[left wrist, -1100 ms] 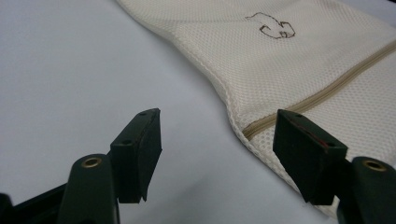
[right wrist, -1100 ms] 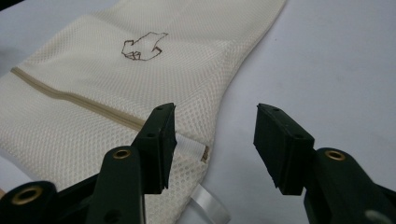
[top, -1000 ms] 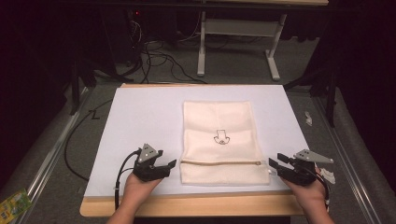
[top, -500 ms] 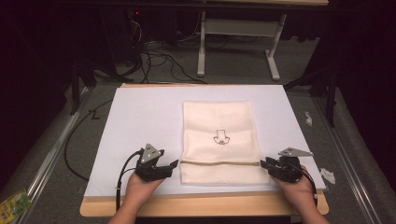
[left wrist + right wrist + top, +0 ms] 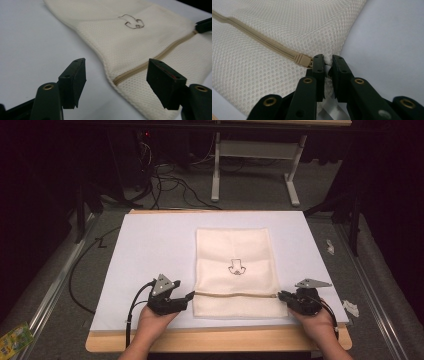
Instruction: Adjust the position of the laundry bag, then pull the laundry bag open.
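- On the white sheet [image 5: 150,250] covering the table [image 5: 215,340], a cream mesh bag [image 5: 234,255] is laid flat, slightly right of centre and reaching almost to the near edge.
- Its fabric is seen as a fine honeycomb net [image 5: 262,27], with a small dark outline drawing [image 5: 235,267] printed near the middle.
- A tan zipper [image 5: 235,295] is run straight across the bag's near part from side to side; its end piece [image 5: 303,60] is seen just beside the right gripper's jaws.
- The right gripper [image 5: 325,62] is pinched onto the bag's edge at the zipper's right end, a fold of mesh being caught between the nearly closed jaws.
- The left gripper [image 5: 116,75] is held with jaws spread wide, close to the zipper's left end [image 5: 117,81], nothing being gripped.
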Demonstrator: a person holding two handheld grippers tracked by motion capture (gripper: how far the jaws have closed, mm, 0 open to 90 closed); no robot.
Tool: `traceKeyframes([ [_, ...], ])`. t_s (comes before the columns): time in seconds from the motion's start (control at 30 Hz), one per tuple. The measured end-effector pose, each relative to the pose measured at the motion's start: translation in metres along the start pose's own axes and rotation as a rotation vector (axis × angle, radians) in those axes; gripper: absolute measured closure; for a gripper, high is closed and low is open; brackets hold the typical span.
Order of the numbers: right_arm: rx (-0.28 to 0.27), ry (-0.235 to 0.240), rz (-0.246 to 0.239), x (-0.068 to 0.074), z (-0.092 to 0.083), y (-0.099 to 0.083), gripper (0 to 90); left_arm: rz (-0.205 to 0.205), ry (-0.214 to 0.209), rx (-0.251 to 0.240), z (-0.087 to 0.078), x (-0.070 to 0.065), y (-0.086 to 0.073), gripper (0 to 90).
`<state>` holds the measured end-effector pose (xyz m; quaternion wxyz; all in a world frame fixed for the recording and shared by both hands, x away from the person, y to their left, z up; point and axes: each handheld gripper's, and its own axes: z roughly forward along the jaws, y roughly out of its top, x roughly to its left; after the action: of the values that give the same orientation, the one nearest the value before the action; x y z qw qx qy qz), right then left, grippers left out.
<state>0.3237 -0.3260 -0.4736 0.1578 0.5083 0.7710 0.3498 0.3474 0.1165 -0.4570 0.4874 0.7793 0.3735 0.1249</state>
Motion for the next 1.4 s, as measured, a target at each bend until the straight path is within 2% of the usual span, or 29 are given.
traceKeyframes([
  [0.07,0.004,-0.003,-0.018,0.001,-0.001,0.000,85.0,-0.007,-0.026,0.000,0.001,-0.004,0.001,33.1],
  [0.17,-0.011,-0.004,-0.037,0.003,-0.005,0.002,85.5,0.020,-0.062,0.007,0.006,-0.017,0.006,36.6],
  [0.3,-0.067,0.012,-0.041,0.005,-0.014,0.004,85.5,0.057,-0.125,0.033,0.017,-0.040,0.011,38.1],
  [0.43,-0.111,0.010,-0.066,0.007,-0.020,0.007,85.5,0.081,-0.182,0.054,0.031,-0.064,0.016,38.5],
  [0.57,-0.127,0.003,-0.066,0.008,-0.020,0.009,85.5,0.112,-0.226,0.079,0.044,-0.086,0.018,39.4],
  [0.67,-0.127,0.010,-0.065,0.008,-0.018,0.010,85.5,0.120,-0.235,0.086,0.059,-0.097,0.023,41.9],
  [0.93,-0.141,0.012,-0.081,0.009,-0.021,0.012,85.5,0.065,-0.258,0.057,0.102,-0.116,0.043,47.4],
  [1.27,-0.147,0.023,-0.087,0.011,-0.023,0.012,85.5,0.159,-0.239,0.103,0.143,-0.148,0.056,56.0],
  [1.4,-0.162,0.023,-0.093,0.012,-0.024,0.013,85.5,0.145,-0.255,0.100,0.154,-0.155,0.059,62.0],
])
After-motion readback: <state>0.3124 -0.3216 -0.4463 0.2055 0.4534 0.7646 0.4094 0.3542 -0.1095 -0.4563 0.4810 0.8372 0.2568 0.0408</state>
